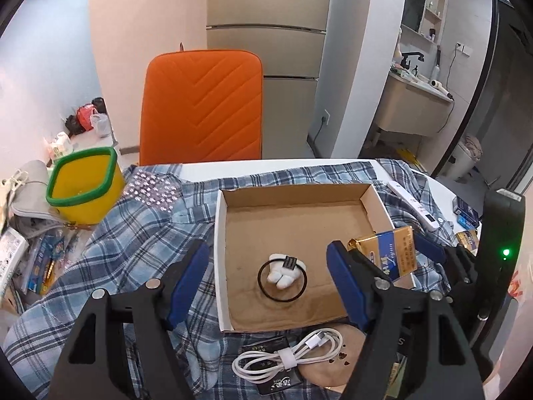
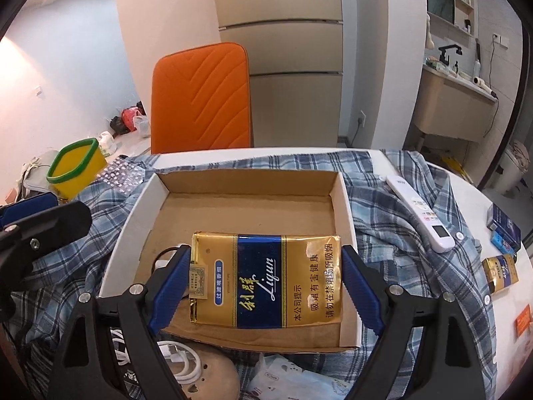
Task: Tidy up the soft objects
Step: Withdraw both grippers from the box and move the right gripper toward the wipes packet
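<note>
**Cigarette pack clamped above the cardboard tray**

The gold-and-blue cigarette pack (image 2: 266, 281) is gripped flat between the blue pads of the right gripper (image 2: 265, 286) — both long edges are touched — and is held over the near half of the cardboard tray (image 2: 348, 200). The left gripper (image 1: 268, 283) is seen spread wide, with nothing between its fingers. Inside the tray, a black hair tie (image 1: 282, 280) (with a white charm) lies midway between those fingers; the pack sits at about 3 o'clock from it. A coiled white cable (image 1: 289, 355) lies at 6 o'clock, outside the tray on the plaid shirt (image 1: 140, 233).
</note>
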Demonstrator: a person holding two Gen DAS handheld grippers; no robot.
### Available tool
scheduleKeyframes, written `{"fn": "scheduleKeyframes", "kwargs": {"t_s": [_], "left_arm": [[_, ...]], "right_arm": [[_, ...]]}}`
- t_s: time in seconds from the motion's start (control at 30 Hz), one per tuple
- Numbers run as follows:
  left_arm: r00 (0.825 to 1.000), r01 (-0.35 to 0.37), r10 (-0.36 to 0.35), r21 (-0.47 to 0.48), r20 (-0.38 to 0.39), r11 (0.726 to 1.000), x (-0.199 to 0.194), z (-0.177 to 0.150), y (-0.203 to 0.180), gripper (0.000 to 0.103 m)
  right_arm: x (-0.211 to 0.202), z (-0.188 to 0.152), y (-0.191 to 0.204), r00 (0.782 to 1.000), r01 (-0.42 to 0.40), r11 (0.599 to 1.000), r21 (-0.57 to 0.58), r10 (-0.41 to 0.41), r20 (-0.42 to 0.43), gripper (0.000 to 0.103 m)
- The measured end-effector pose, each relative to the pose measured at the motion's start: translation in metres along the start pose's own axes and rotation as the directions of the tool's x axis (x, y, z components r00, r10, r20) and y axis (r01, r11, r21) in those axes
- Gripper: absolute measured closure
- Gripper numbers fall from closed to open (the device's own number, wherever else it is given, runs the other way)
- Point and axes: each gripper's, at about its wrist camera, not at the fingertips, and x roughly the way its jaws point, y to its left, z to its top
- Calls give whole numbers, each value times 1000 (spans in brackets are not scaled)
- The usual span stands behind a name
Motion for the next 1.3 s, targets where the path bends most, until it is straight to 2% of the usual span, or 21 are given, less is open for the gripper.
{"fn": "scheduleKeyframes", "kwargs": {"t_s": [0.13,0.27,0.33,0.4,0.43,0.67,0.8,0.93,1.07,1.3], "left_arm": [[999,3,-2,-9,46,1000,-10,1,2,31],[993,24,-21,-29,115,999,-23,4,6,18],[989,13,-10,-21,147,1000,-29,4,5,15],[984,6,-4,-13,177,1000,-34,4,4,5],[981,7,-4,-12,192,1000,-36,5,3,4],[976,15,-10,-22,219,1000,-40,6,6,4],[967,-20,20,-3,253,1000,-49,2,2,4],[961,-24,19,15,276,1000,-63,-8,-1,4],[945,-55,45,22,323,998,-80,-27,-1,4],[915,-34,9,54,403,998,-98,-75,-1,4]], "right_arm": [[-6,1,1,999,-11,1000,0,11,40,15],[-13,2,-4,995,-40,999,37,36,93,15],[-16,2,-6,993,-44,998,44,39,111,14],[-18,1,-5,990,-40,999,31,36,133,14],[-20,1,-4,989,-30,999,21,27,144,14],[-26,-3,12,980,37,997,-71,-22,199,14],[-33,-4,16,980,43,995,-93,-24,199,14],[-48,-5,15,980,30,995,-96,-11,197,14],[-75,-13,11,974,9,997,-71,8,228,14],[-115,-37,4,963,-29,998,-56,43,267,14]]}}
